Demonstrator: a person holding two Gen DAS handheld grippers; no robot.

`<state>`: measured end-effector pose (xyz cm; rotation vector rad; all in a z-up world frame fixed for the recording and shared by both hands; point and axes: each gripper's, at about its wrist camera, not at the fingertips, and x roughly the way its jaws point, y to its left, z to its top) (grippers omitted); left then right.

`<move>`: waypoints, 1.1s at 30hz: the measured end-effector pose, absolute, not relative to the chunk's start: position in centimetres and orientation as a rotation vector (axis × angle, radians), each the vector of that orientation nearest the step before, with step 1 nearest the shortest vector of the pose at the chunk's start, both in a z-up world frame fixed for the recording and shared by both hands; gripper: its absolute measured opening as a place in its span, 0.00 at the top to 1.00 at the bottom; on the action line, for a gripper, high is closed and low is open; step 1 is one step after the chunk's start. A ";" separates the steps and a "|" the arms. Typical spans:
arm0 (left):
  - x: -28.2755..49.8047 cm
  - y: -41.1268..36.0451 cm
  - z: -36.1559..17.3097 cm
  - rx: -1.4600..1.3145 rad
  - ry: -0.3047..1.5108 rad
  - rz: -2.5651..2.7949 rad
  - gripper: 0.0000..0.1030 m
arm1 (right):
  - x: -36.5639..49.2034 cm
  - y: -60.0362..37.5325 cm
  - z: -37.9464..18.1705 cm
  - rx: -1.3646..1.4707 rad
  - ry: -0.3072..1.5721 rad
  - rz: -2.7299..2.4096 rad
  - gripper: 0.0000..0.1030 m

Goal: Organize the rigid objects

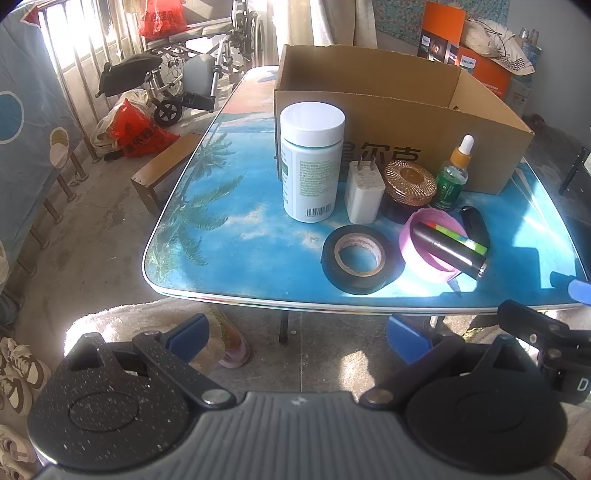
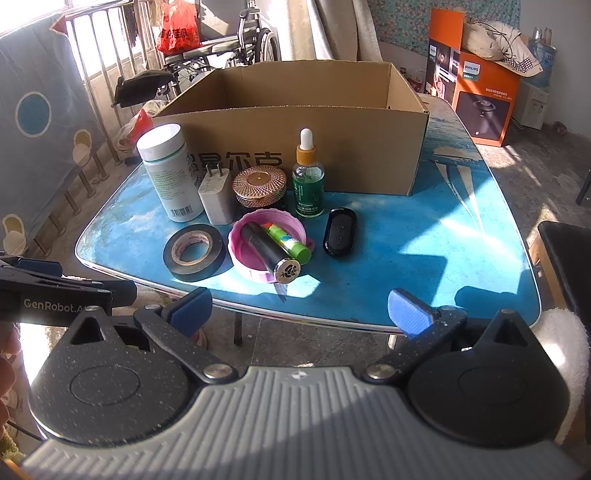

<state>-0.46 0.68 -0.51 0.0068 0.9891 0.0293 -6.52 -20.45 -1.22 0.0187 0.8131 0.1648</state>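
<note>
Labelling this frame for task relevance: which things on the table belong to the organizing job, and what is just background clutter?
Job:
open cardboard box
white-capped plastic bottle
white plug charger
copper-lidded jar
green dropper bottle
black tape roll
pink lid holding black tube and green stick
black key fob

Clutter:
wheelchair
red bags
orange carton

Each fisheye looks forward from behind its hand-held gripper, held off the worktop's [image 1: 236, 254] near edge. Both views share the cardboard box [image 2: 295, 147] ahead, the left view from further left.
</note>
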 end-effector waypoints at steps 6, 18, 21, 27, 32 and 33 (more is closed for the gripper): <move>-0.5 0.8 -0.4 0.012 0.987 0.035 0.00 | -6.5 -20.4 -1.2 0.021 0.815 0.167 0.01; -0.5 0.7 -0.4 0.018 0.988 0.036 0.00 | -6.3 -20.6 -1.2 0.031 0.814 0.162 0.01; -0.5 0.8 -0.4 0.018 0.989 0.036 0.00 | -6.2 -20.7 -1.3 0.033 0.816 0.160 0.01; -0.5 0.7 -0.5 0.022 0.991 0.036 0.00 | -6.1 -20.8 -1.4 0.037 0.817 0.160 0.01; -0.4 0.5 -0.6 0.027 0.998 0.037 0.00 | -6.0 -21.0 -1.5 0.040 0.817 0.158 0.01; -0.3 0.5 -0.7 0.028 1.000 0.038 0.00 | -5.9 -21.1 -1.6 0.041 0.819 0.156 0.01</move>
